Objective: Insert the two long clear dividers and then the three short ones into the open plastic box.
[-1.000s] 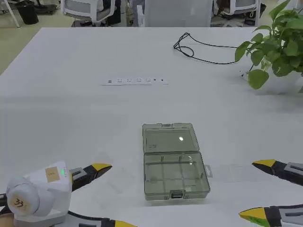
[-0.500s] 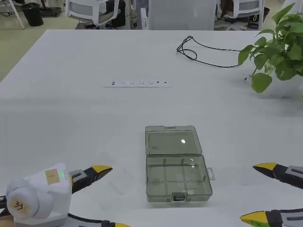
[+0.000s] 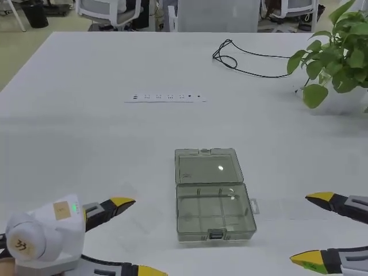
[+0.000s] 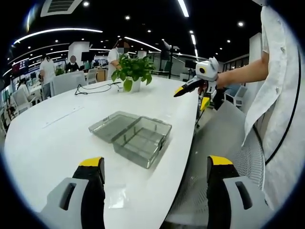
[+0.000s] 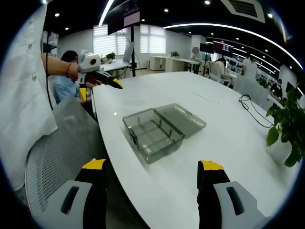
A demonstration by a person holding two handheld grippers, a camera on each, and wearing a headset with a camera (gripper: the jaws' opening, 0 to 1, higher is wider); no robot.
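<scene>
I held the left gripper and right gripper jaws wide, empty, flanking the open grey-tinted plastic box; the left gripper view caught a clear flat piece.

Only thing you can actually read is a "33" on your left gripper. It's in dark digits on the round white end, well behind the jaws. There's a small tan sticker a bit closer to the jaws, but it's too tiny to read. Same for the marks on the white strip way out ahead of the jaws.
</scene>
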